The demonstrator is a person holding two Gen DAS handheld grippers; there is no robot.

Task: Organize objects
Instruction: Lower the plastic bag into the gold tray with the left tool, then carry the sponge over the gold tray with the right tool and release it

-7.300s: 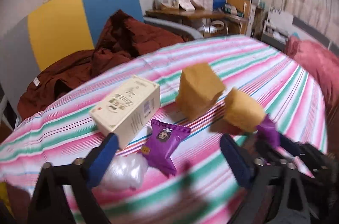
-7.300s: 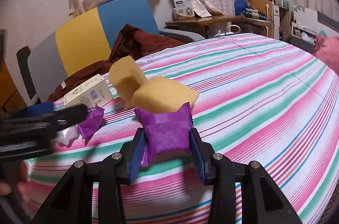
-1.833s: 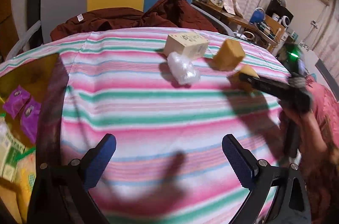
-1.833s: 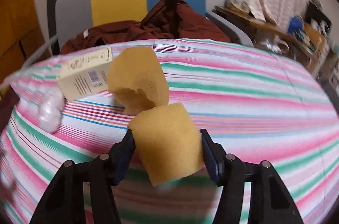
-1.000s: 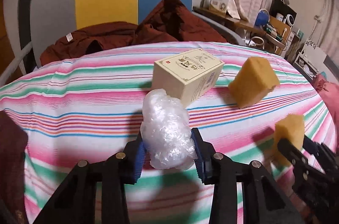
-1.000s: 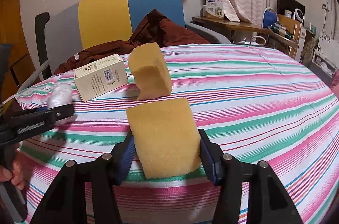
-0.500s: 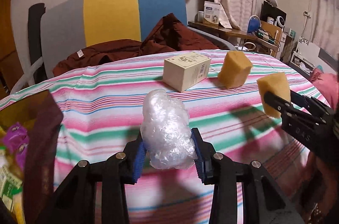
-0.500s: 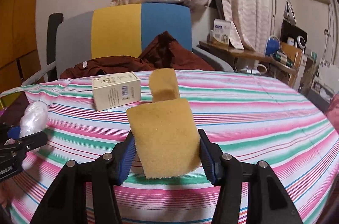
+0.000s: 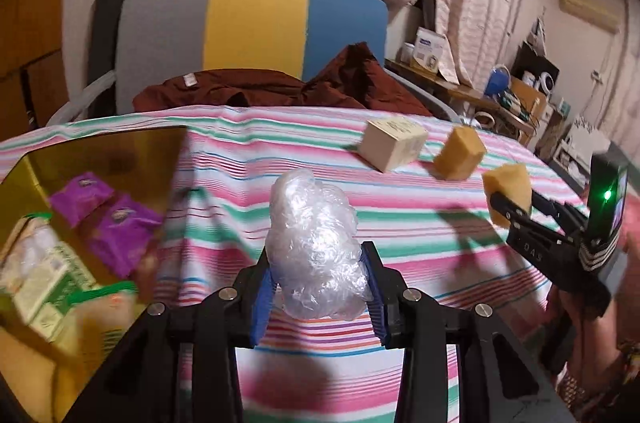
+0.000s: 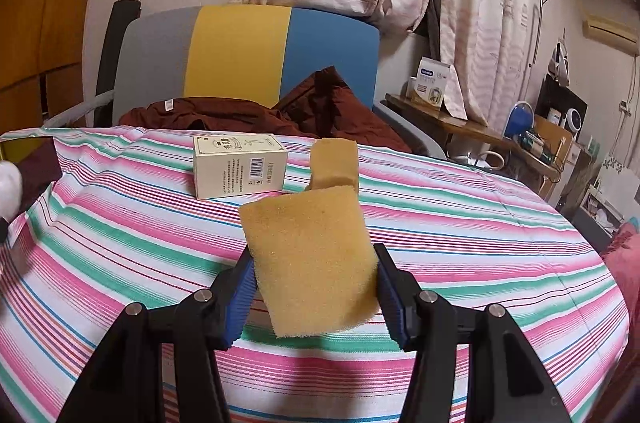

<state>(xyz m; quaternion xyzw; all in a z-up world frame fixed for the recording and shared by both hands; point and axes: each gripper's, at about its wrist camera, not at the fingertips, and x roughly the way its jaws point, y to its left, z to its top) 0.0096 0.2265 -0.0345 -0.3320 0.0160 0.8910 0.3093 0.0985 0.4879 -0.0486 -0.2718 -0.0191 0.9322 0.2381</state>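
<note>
Fingers: left gripper (image 9: 318,297) clamps a crumpled plastic wad (image 9: 314,247) above the striped table (image 9: 420,235), near the yellow bin (image 9: 100,151) | right gripper (image 10: 314,299) squeezes a yellow sponge (image 10: 312,259) | handling: both look light, soft, compressible; grip mid-body.

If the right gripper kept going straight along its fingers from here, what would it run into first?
Probably the second yellow sponge on the striped tablecloth, just past the sponge the right gripper holds. The cream box sits left of that line. Depth is unclear.
</note>
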